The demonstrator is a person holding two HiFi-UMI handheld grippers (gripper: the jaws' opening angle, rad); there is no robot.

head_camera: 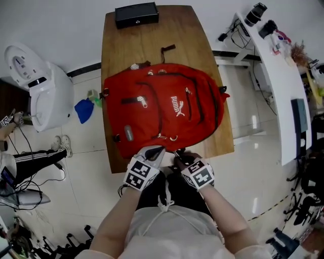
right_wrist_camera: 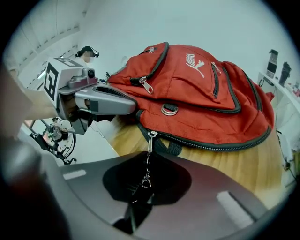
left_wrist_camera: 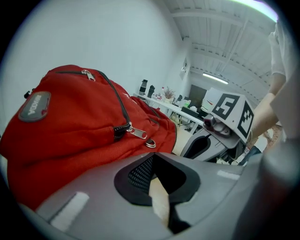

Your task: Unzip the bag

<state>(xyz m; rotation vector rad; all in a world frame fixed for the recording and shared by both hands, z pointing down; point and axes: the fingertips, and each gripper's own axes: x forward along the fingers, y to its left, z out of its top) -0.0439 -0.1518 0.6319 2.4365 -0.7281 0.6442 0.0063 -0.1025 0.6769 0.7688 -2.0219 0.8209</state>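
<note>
A red backpack lies flat on the wooden table, its bottom edge toward me. My right gripper is at that near edge. In the right gripper view its jaws are shut on the black tab of a zipper pull, whose small chain hangs from the slider of the main zip. My left gripper touches the bag's near edge just to the left. Its jaws stand close together with a narrow slit and black mesh at their mouth. Whether they pinch the bag is unclear.
A black box sits at the table's far end. A white machine stands on the floor at the left, a white desk with equipment at the right. I stand against the table's near edge.
</note>
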